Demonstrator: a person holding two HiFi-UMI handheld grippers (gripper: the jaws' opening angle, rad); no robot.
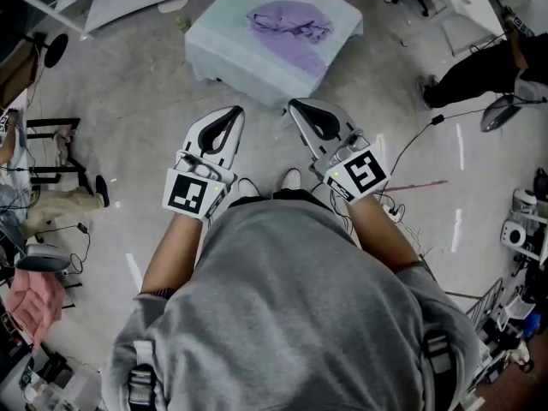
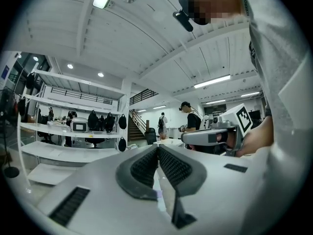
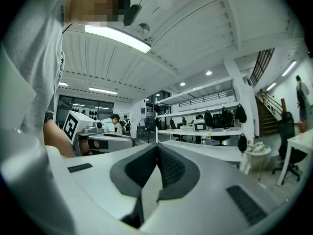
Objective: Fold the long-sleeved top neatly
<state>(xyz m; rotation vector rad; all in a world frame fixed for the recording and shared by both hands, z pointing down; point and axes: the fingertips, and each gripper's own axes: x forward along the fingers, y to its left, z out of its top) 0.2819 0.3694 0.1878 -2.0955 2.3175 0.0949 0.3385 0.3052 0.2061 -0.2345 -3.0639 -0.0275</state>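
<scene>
The long-sleeved top (image 1: 291,26), a purple garment, is seen lying crumpled around the middle of a low table (image 1: 218,45) that is draped in pale blue cloth. Whether its sleeves are spread out or tucked under cannot be made out from the head view.

Both grippers are held level in front of the person's grey-clad chest. They are side by side with a gap between them, pointed toward the table's near edge but short of it, and well apart from the top.

The left gripper (image 1: 234,110) is closed. In the left gripper view its dark ribbed pads (image 2: 145,168) are brought together at the tips, and nothing is caught between them. The right gripper (image 1: 293,104) is likewise closed and empty, its pads (image 3: 171,168) meeting at the tip.

White shelving (image 2: 73,126) is visible beyond the left gripper. A pink cloth (image 1: 34,298) is seen at the left edge of the head view.
</scene>
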